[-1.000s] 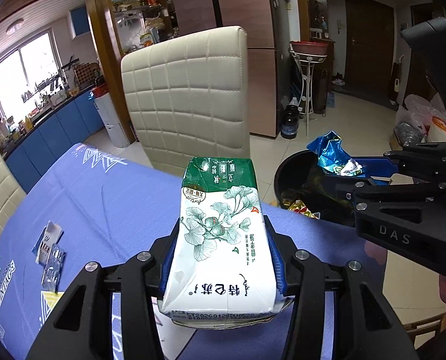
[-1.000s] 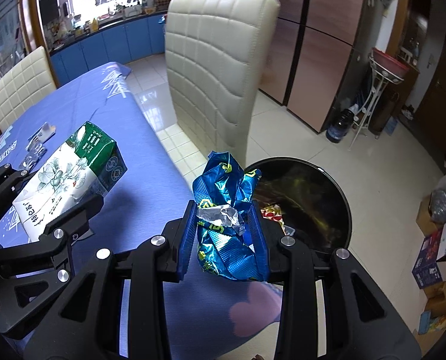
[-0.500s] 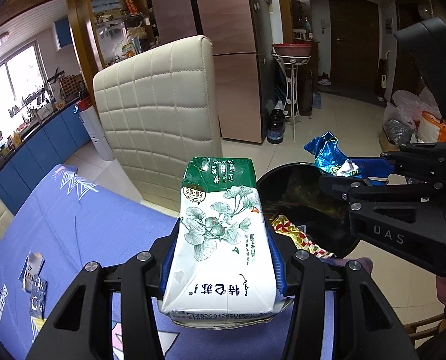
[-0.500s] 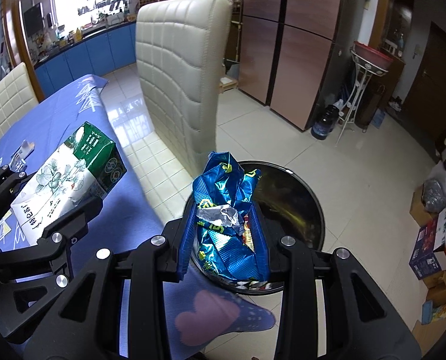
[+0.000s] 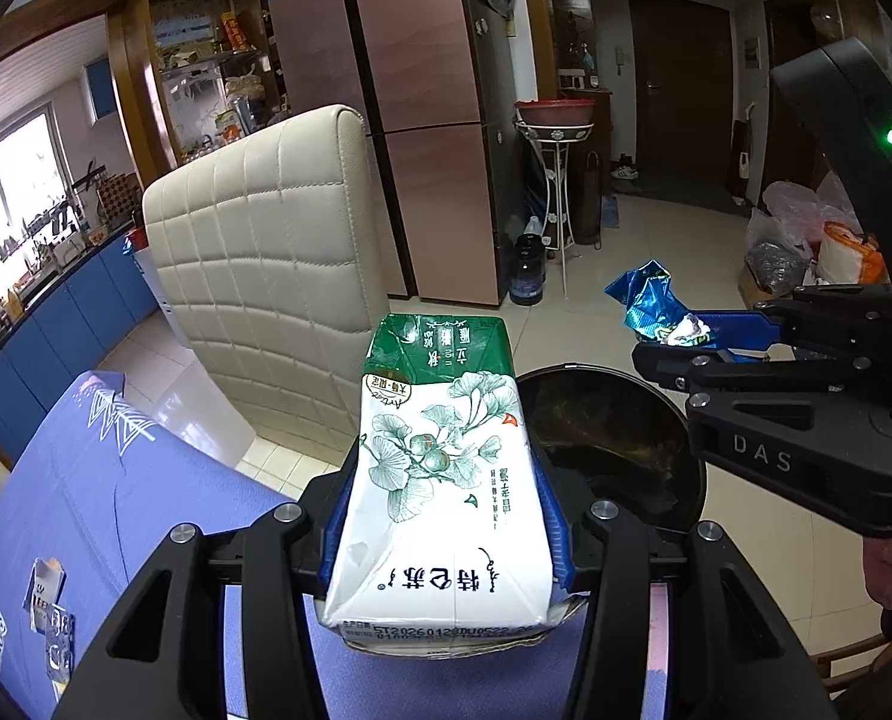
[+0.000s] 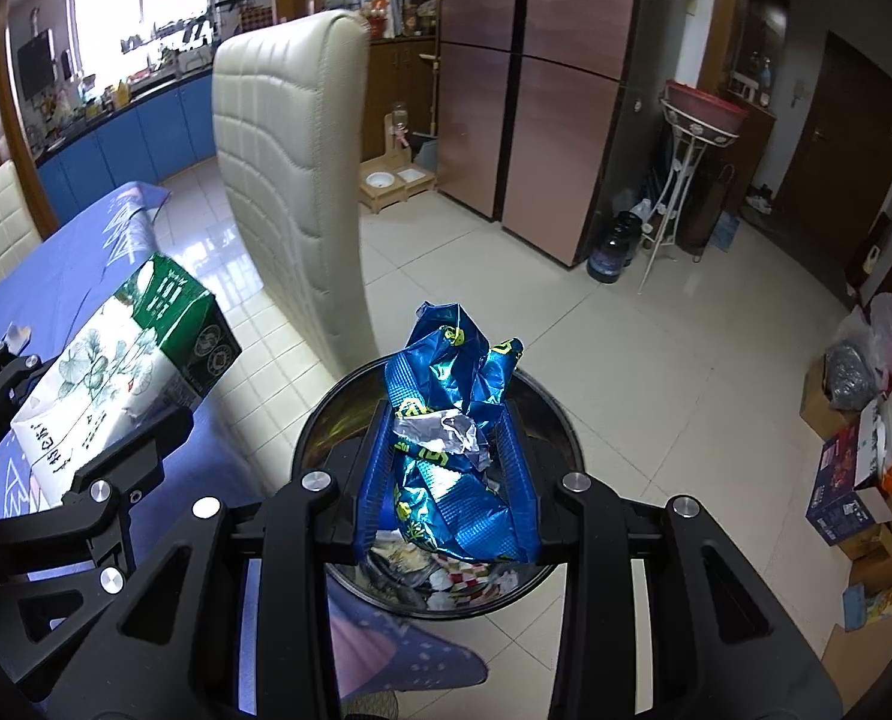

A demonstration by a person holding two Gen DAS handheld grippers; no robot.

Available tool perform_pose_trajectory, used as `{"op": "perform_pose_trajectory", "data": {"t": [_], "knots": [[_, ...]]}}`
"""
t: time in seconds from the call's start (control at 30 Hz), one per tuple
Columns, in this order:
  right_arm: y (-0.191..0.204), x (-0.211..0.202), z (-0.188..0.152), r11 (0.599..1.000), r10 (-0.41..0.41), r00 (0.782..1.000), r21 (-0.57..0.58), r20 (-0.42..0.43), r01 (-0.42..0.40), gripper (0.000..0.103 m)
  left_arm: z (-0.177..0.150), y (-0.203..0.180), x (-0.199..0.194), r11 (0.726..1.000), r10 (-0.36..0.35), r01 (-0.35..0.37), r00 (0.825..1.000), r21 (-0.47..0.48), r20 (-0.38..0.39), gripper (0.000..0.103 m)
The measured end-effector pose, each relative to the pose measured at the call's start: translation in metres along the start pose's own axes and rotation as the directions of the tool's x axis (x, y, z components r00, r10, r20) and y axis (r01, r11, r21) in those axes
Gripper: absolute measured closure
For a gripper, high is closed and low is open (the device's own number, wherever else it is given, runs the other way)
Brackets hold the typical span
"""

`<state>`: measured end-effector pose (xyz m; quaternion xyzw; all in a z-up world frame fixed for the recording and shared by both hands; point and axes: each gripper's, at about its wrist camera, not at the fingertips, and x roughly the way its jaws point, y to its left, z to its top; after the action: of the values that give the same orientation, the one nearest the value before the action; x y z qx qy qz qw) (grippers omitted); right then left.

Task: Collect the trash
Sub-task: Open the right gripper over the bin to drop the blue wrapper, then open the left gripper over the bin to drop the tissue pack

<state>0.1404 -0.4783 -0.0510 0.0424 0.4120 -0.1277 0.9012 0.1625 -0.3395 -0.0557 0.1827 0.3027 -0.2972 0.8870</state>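
Note:
My left gripper (image 5: 443, 516) is shut on a white and green carton (image 5: 443, 480) and holds it over the table's edge, just left of the black trash bin (image 5: 625, 432). The carton also shows in the right wrist view (image 6: 116, 384). My right gripper (image 6: 446, 480) is shut on a crumpled blue foil wrapper (image 6: 451, 420) and holds it directly above the open bin (image 6: 556, 426), which has trash inside. The wrapper also shows in the left wrist view (image 5: 655, 306).
A cream padded chair (image 5: 266, 276) stands against the blue-clothed table (image 5: 104, 480), left of the bin. Small wrappers (image 5: 50, 618) lie on the cloth. Boxes and bags (image 6: 865, 456) sit on the floor at right. A plant stand (image 6: 685, 180) stands by brown cabinets.
Both grippers have moved right, off the table toward the bin. The blue wrapper now hangs over the bin's opening, and the carton is close beside its rim.

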Motion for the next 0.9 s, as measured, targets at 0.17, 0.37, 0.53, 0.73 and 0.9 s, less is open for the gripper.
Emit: {"op": "perform_pose_trajectory", "data": {"t": [0.17,0.37,0.53,0.73,0.9], "knots": [[-0.016,0.006,0.004,0.999,-0.036,0.999,0.039,-0.011,0.036,0.061,0.005,-0.001,0.009,1.000,-0.012,0.012,1.000,0.009,-0.003,0.055],[-0.030,0.008,0.003,0.995,-0.067,0.998,0.072,0.001,0.067,0.030,0.010,-0.008,0.020,0.999,-0.036,0.037,0.999,0.027,-0.011,0.055],[-0.036,0.013,0.002,0.992,-0.081,0.997,0.096,-0.014,0.082,0.030,0.012,-0.015,0.027,0.997,-0.062,0.063,0.998,0.043,-0.018,0.055],[-0.040,0.015,-0.002,0.989,-0.105,0.994,0.100,-0.029,0.108,0.031,0.014,-0.024,0.033,0.994,-0.080,0.082,0.996,0.067,-0.024,0.054],[-0.043,0.014,0.000,0.986,-0.120,0.992,0.110,-0.029,0.122,0.031,0.016,-0.030,0.035,0.992,-0.087,0.089,0.996,0.085,-0.023,0.054]]}}
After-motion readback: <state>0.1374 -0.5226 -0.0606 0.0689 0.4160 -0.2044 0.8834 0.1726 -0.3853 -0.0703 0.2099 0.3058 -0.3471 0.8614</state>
